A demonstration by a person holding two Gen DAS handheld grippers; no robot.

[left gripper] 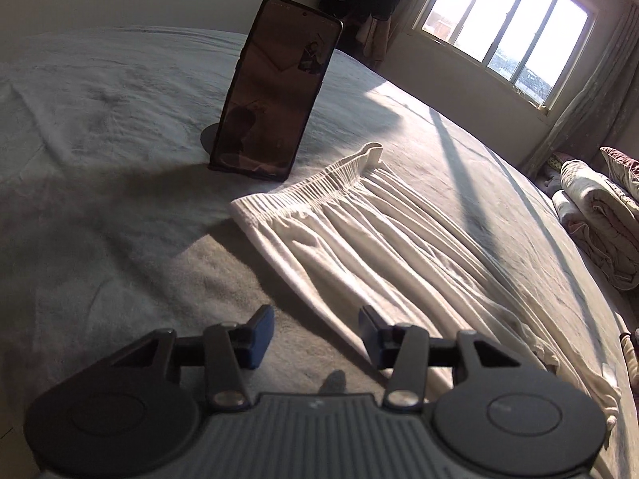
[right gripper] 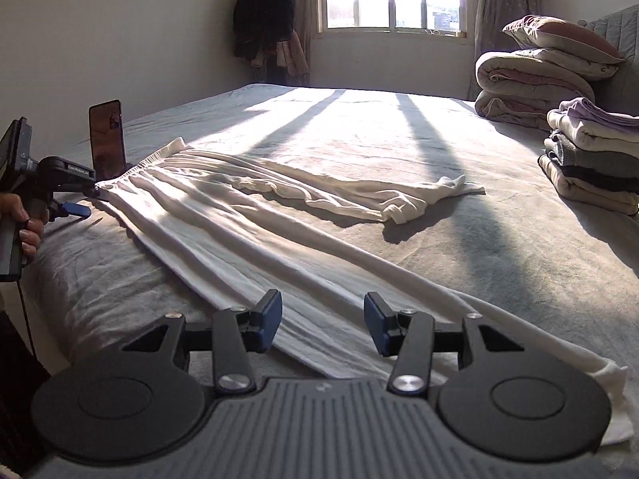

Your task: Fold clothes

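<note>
White trousers (right gripper: 247, 215) lie spread on the grey bed (right gripper: 499, 263), elastic waistband (left gripper: 319, 183) toward the phone, both legs stretching away. The near leg (right gripper: 343, 299) runs under my right gripper; the far leg (right gripper: 359, 193) ends crumpled. My left gripper (left gripper: 316, 333) is open and empty, just above the bed at the trousers' near edge below the waistband. It also shows in the right wrist view (right gripper: 86, 201), held by a hand near the waistband corner. My right gripper (right gripper: 322, 321) is open and empty, low over the near leg.
A phone (left gripper: 275, 88) stands upright on a stand just behind the waistband. A stack of folded clothes (right gripper: 595, 159) and rolled quilts with a pillow (right gripper: 535, 76) sit at the bed's right side. Dark clothes (right gripper: 263, 20) hang by the window.
</note>
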